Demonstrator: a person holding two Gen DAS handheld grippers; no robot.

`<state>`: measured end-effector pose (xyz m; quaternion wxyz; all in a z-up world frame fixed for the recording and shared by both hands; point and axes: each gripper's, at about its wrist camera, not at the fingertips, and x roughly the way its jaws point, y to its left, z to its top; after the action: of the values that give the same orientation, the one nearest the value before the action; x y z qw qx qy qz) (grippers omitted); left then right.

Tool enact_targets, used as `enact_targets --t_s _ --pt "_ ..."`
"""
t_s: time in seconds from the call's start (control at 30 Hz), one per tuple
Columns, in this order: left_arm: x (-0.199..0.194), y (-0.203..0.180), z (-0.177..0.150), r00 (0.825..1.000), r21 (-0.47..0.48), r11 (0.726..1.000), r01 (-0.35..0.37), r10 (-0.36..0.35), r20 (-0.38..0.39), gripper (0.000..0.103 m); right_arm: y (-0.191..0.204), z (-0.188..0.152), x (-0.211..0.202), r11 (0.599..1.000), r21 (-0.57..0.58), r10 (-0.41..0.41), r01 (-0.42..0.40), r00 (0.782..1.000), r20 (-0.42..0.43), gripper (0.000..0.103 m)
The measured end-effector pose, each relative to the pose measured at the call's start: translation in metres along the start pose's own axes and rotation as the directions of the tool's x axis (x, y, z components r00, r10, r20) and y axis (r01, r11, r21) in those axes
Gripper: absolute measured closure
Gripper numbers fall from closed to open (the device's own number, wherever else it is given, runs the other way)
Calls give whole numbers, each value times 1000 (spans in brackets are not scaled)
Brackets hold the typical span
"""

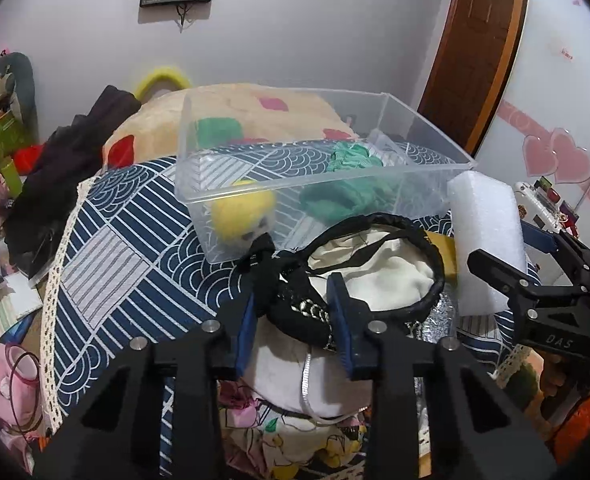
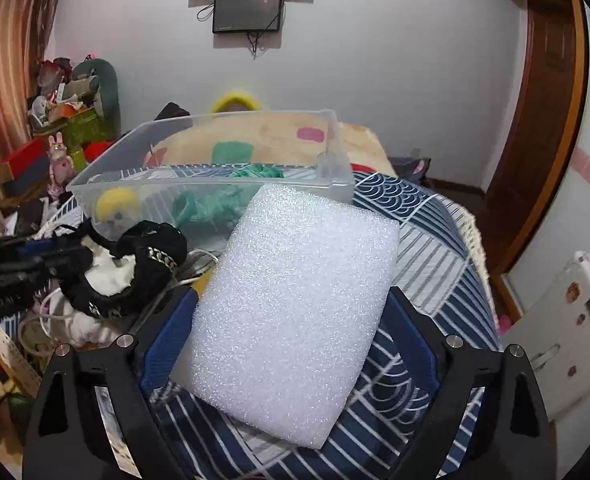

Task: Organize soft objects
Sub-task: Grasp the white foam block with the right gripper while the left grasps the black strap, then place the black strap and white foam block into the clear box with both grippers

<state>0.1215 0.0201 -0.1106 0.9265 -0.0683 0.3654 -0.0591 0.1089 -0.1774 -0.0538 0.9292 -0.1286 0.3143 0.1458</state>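
One clear bin (image 1: 427, 120), one foam block (image 2: 295, 304), two black headbands (image 1: 427, 256).

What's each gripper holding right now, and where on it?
Left gripper pinches the black headband at its knotted section. Right gripper clamps the white foam block across its lower sides.

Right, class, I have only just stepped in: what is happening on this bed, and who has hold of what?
A person is sorting soft things into a clear plastic bin on a patterned blue bedspread. The left tool is closed on a black fabric band that lies over a white cloth. The right tool grips a white foam block just in front of the bin. A yellow plush toy and a green cloth are already inside.
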Motion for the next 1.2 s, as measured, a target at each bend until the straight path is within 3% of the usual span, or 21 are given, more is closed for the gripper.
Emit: enact_targets --t_s 0.3,0.67,1.2 --pt "-23 4 0 999 -30 999 18 -17 46 85 -9 4 -21 1000 15 19 -19 999 40 13" --pt "-65 8 24 990 -27 999 40 -36 133 87 -7 19 -33 999 14 41 -43 994 105 13" --pt "-107 -8 67 964 40 999 -19 8 267 88 -2 47 -41 997 17 74 -79 978 197 13"
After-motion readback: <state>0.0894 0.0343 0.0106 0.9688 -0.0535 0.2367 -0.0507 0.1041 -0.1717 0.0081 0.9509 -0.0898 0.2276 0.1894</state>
